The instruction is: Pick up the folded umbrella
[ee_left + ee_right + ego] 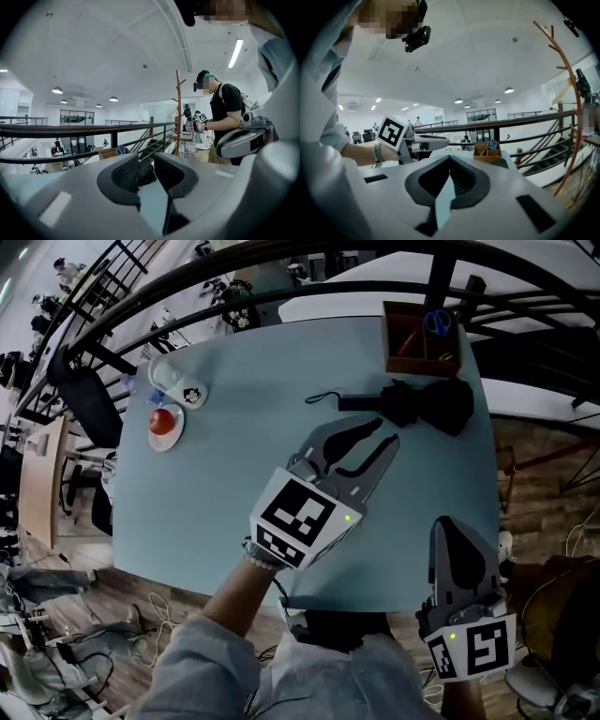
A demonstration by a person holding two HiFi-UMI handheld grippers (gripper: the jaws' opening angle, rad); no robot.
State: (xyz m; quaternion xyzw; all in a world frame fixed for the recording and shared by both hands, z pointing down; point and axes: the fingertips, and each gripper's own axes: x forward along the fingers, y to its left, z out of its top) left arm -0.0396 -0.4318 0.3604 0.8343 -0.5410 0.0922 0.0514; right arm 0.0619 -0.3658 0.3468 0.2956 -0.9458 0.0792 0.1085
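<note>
Head view: left tongs (384,432) narrowly parted, pointing at folded umbrella (422,404); right tongs (444,523) closed.

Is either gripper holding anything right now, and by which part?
Nothing is held. The left gripper is open, short of the folded umbrella lying on the table; the right gripper is shut and empty.

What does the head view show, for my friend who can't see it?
The left hand-held gripper, jaws slightly apart and empty, points across a pale blue table at a black folded umbrella, not touching it. A brown box with blue scissors stands just beyond the umbrella; the right hand-held gripper is shut at the lower right.
</note>
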